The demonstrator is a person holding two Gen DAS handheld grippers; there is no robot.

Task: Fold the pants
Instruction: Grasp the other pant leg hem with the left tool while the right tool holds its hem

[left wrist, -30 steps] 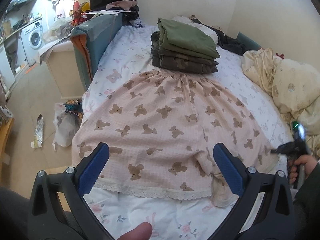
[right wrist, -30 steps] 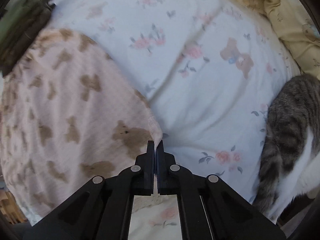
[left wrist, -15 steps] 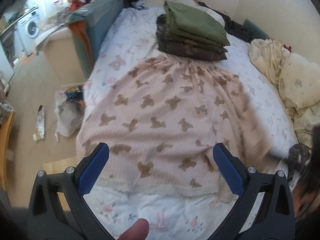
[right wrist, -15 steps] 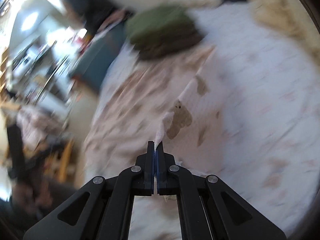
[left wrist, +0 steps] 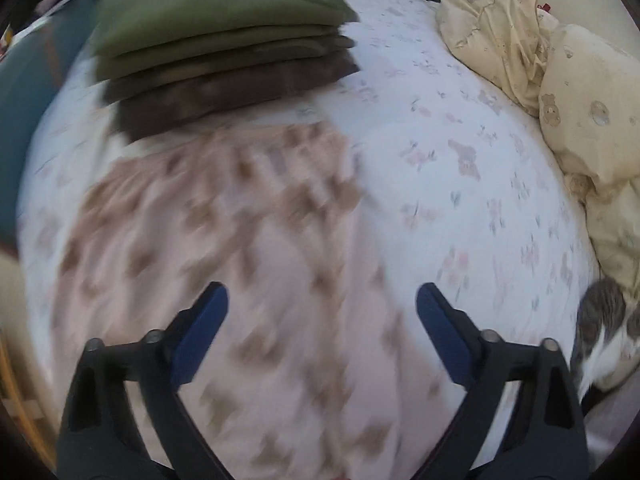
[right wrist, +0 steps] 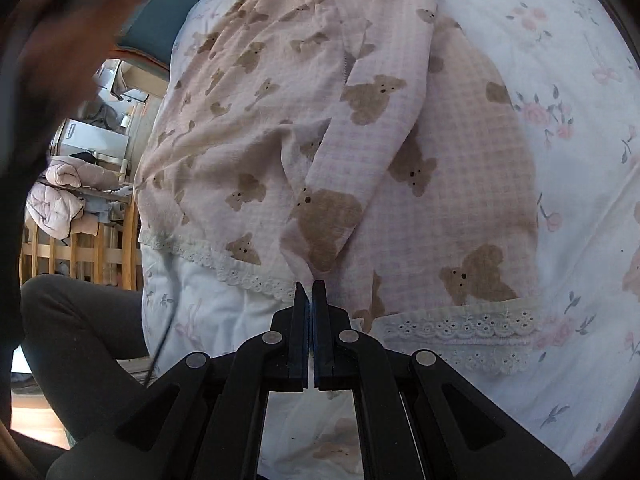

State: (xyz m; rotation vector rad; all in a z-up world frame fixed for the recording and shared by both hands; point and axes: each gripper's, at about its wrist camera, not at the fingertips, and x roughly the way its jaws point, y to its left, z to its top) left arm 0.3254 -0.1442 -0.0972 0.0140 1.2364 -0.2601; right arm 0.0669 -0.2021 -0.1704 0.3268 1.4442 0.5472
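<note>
Your bed (left wrist: 460,128), under a white sheet printed with flowers and bears, carries everything here. Spread over its near half are the pants (right wrist: 256,128), pink gingham with brown bears and lace-trimmed hems; in the left wrist view they are smeared by motion blur, so their outline there is hard to read. In the right wrist view the right-hand portion is raised into a fold that runs from the far end down toward you, above the layer lying flat with its lace hem (right wrist: 460,332) near the bed's front edge.

At the far edge, just beyond the pants' waistband, sits a stack of folded clothes (left wrist: 216,36), olive green on top and dark brown below. Along the right edge lies a rumpled cream duvet (left wrist: 560,92). At the right front corner a grey tabby cat (left wrist: 600,320) with white fur shows partly.

Your left gripper (left wrist: 322,332) hovers over the pants with its blue-padded fingers spread wide and nothing between them. Your right gripper (right wrist: 310,292) has its fingers pressed together on the tip of the lifted pants fabric, which rises from the pads into the fold. Your dark-trousered knee (right wrist: 80,320) sits off the bed's left edge.
</note>
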